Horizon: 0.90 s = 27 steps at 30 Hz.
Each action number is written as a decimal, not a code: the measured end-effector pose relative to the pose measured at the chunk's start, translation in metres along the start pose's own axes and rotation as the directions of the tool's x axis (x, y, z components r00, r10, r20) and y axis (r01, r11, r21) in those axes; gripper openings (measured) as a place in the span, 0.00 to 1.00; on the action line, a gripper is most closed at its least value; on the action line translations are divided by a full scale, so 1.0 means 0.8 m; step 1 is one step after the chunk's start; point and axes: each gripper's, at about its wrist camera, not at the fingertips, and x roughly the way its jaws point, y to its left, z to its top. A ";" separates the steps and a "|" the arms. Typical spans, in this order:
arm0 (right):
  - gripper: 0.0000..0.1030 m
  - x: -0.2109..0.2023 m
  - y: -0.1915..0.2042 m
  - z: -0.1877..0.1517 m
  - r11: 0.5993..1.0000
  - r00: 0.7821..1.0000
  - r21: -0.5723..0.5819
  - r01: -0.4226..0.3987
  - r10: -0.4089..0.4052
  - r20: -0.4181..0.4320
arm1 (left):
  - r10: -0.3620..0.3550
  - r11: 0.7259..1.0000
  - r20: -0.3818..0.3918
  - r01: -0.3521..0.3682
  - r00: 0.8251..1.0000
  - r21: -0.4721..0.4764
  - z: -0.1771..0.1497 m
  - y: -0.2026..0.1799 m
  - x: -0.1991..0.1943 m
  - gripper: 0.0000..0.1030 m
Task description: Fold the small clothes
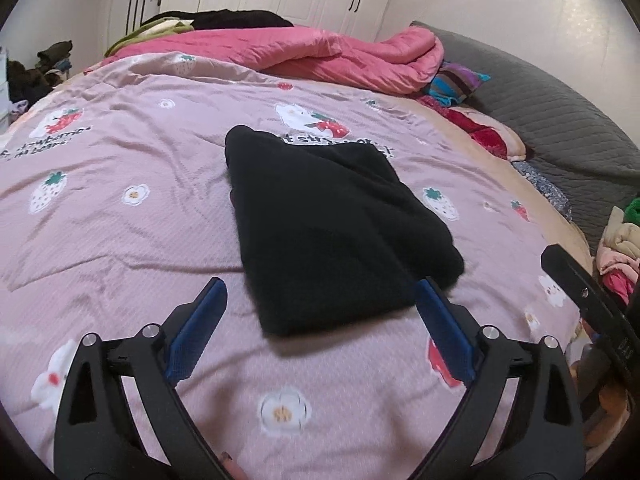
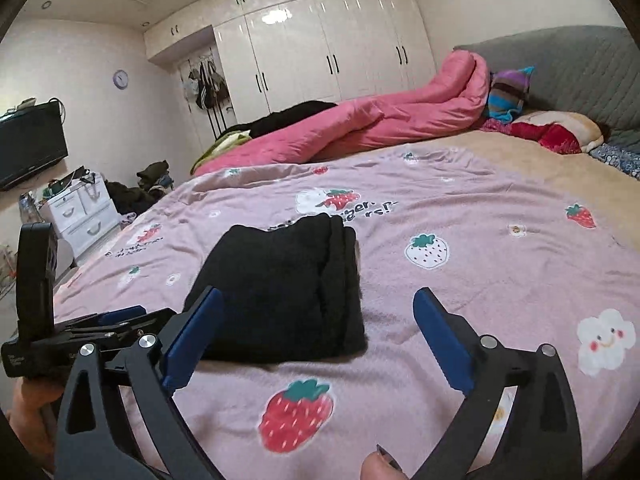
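A wide bed [image 2: 500,248] with a pink strawberry-print cover fills the room, a grey padded headboard [image 2: 560,68] at its far side and a rumpled pink quilt [image 2: 380,120] beside it. Glossy white wardrobes [image 2: 320,52] line the far wall. A dark television [image 2: 30,140], a round wall clock [image 2: 120,79] and a white drawer unit [image 2: 82,212] stand along the pale left wall.

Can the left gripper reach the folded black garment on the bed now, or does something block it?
Probably yes. The left gripper is open, the black garment lies just ahead on the pink bedspread, and nothing lies between them.
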 end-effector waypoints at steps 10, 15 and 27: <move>0.96 -0.023 0.025 -0.064 0.997 0.997 -0.075 0.020 -0.026 -0.071 | 0.025 1.000 0.041 -0.025 0.999 0.013 -0.067 -0.005 -0.044 0.91; 0.96 -0.022 0.027 -0.096 0.992 0.993 -0.101 0.072 -0.081 -0.083 | 0.061 0.998 0.042 -0.061 0.997 -0.001 -0.093 0.008 -0.049 0.91; 0.96 -0.006 0.033 -0.108 0.985 0.992 -0.140 0.101 -0.111 -0.067 | 0.076 0.997 0.044 -0.076 0.996 -0.007 -0.104 0.028 -0.050 0.91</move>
